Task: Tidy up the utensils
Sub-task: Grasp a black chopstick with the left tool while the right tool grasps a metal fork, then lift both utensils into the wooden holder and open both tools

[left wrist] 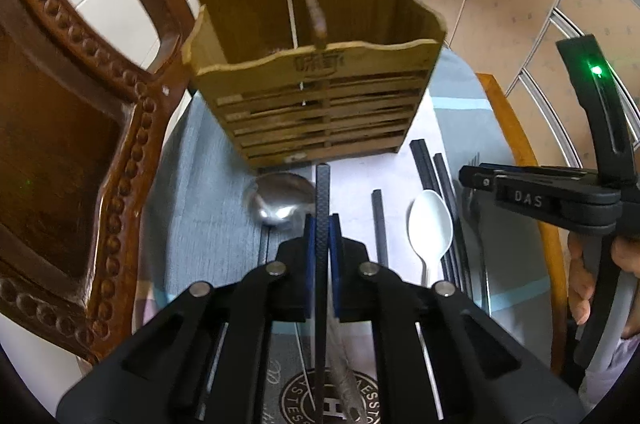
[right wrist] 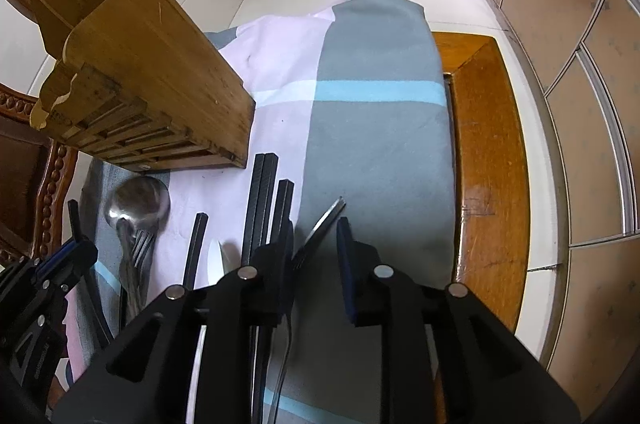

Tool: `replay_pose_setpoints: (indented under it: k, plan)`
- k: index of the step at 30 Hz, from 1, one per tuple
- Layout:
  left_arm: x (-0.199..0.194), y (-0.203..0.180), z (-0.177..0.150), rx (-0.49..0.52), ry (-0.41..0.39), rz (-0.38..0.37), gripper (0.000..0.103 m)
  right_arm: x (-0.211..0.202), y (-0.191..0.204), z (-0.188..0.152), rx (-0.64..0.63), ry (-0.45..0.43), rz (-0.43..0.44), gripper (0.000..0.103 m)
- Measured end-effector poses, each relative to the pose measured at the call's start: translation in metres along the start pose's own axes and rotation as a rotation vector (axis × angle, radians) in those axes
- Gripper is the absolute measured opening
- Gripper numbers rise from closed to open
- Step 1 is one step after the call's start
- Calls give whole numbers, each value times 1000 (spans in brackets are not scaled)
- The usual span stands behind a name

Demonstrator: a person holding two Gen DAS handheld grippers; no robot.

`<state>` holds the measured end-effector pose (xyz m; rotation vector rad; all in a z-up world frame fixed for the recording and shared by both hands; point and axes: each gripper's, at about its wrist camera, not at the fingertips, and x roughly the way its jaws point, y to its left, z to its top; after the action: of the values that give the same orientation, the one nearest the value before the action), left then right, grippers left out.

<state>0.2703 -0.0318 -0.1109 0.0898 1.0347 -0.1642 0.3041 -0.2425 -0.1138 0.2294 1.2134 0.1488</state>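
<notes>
wooden table (right wrist: 488,143) under a checked cloth (right wrist: 372,143) — wooden caddy (right wrist: 160,71), black chopsticks (right wrist: 262,199), ladle (right wrist: 138,203), white spoon (left wrist: 430,224) on it.

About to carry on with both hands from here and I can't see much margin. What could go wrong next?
1. The left gripper is shut on a single thin chopstick; it may pivot or slip on the way to the wooden holder.
2. The right gripper has a fork between open jaws, tilted; it may not be seized cleanly.
3. Loose chopsticks lie close beside it and could get nudged.
</notes>
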Motion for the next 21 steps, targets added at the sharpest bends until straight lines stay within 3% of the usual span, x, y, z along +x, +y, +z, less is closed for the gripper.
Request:
replay_pose_setpoints:
  k: [3,7,12,21]
  plan:
    - [-12,15,-4,-33,-16,-13,7,4,-4,3,20,9,2,28]
    - [-24,23,-3,-45,-37,-24,7,9,-6,10,25,26,11,28]
    - [-41,30,-3,-57,-64,-26,7,10,-2,13,20,28,37,16]
    - [-86,35,-3,-99,-171,-39,7,-75,23,2,-31,-127,145,8]
